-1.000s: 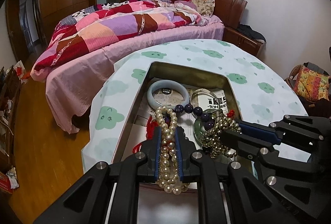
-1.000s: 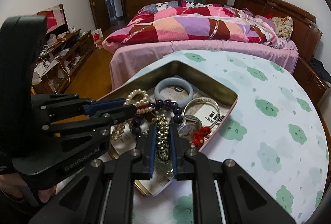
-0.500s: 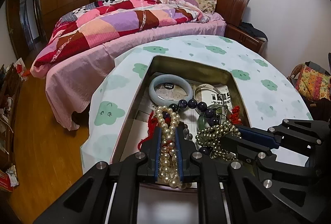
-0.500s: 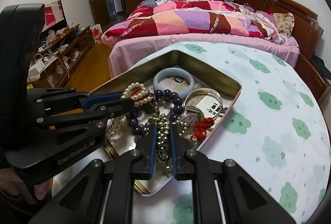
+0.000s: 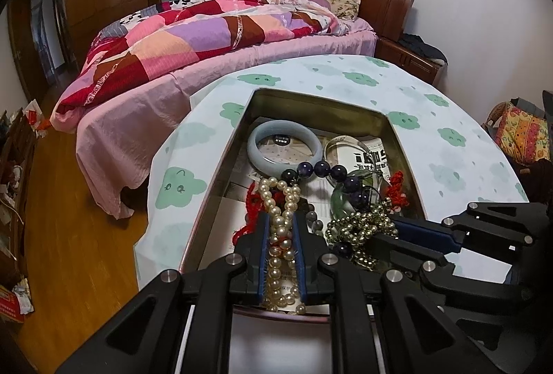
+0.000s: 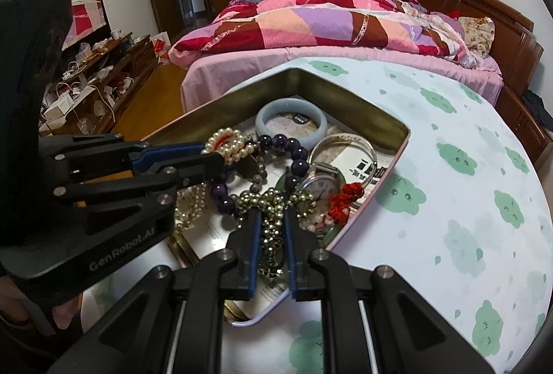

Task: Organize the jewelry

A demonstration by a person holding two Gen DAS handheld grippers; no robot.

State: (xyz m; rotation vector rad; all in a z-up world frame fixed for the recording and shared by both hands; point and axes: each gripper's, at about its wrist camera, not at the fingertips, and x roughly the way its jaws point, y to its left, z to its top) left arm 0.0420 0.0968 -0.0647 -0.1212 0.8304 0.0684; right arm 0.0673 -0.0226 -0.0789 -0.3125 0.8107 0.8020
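Observation:
An open metal tin (image 5: 397,139) lined with newspaper holds a tangle of jewelry. My left gripper (image 5: 280,216) is shut on a pearl necklace (image 5: 276,201), which runs up between its blue pads. My right gripper (image 6: 272,215) is shut on a gold bead chain (image 6: 273,197), bunched at its fingertips. Each gripper also appears in the other's view: the right gripper (image 5: 387,225) and the left gripper (image 6: 211,152) with the pearl necklace (image 6: 224,142). In the tin (image 6: 345,97) lie a pale blue bangle (image 6: 292,121), a dark purple bead bracelet (image 6: 293,149), a watch (image 6: 319,184) and a red cord (image 6: 345,197).
The tin sits near the edge of a round table (image 5: 449,139) under a cloud-print cloth. Behind it stands a bed with a patchwork quilt (image 5: 207,38). Cluttered wooden shelves (image 6: 96,76) line the left wall, and a patterned bag (image 5: 522,132) sits to the right.
The right wrist view has shifted a little, so the tin sits higher in it, and the gold chain bunches wider at the fingertips. The left gripper holds still with the pearls.

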